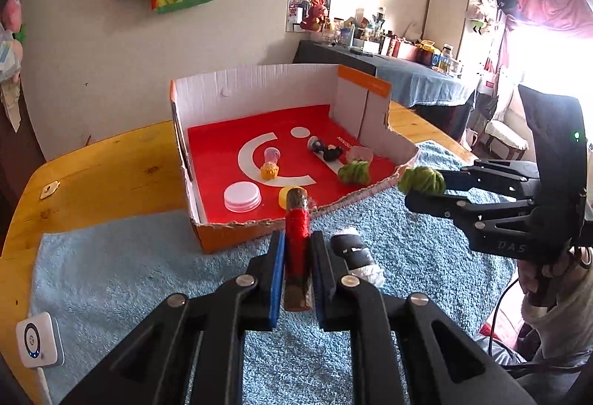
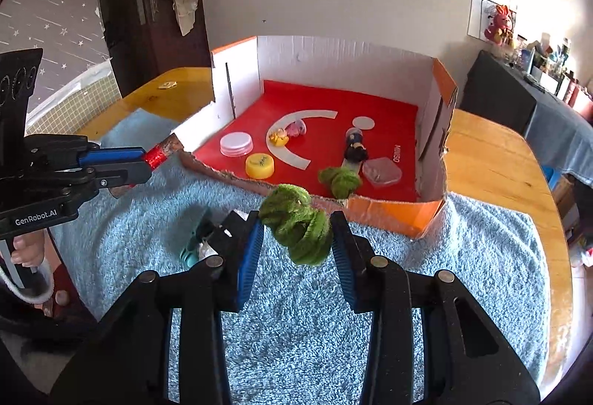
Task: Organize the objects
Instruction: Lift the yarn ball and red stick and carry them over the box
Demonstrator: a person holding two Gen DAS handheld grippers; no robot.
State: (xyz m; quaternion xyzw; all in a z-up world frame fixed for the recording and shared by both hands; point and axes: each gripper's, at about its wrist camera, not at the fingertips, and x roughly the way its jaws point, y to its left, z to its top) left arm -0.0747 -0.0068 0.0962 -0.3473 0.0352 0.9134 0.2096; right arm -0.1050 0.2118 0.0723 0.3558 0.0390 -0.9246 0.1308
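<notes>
Left gripper (image 1: 294, 256) is clamped on a red-wrapped stick (image 1: 296, 227), long axis running along the fingers toward the box (image 1: 259, 86). Right gripper (image 2: 296, 238) pinches a green yarn knot (image 2: 296, 227), held above the blue towel (image 2: 444, 256). Box lies straight ahead of both, torn front wall nearest (second knot (image 2: 339, 180) already inside). Readable: "MINISO" on the red floor, "GenRobot.AI" on the left gripper's body.

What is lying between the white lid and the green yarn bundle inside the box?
The yellow cap lies between the white lid and the green yarn bundle in the box, clearest in the right wrist view.
</notes>
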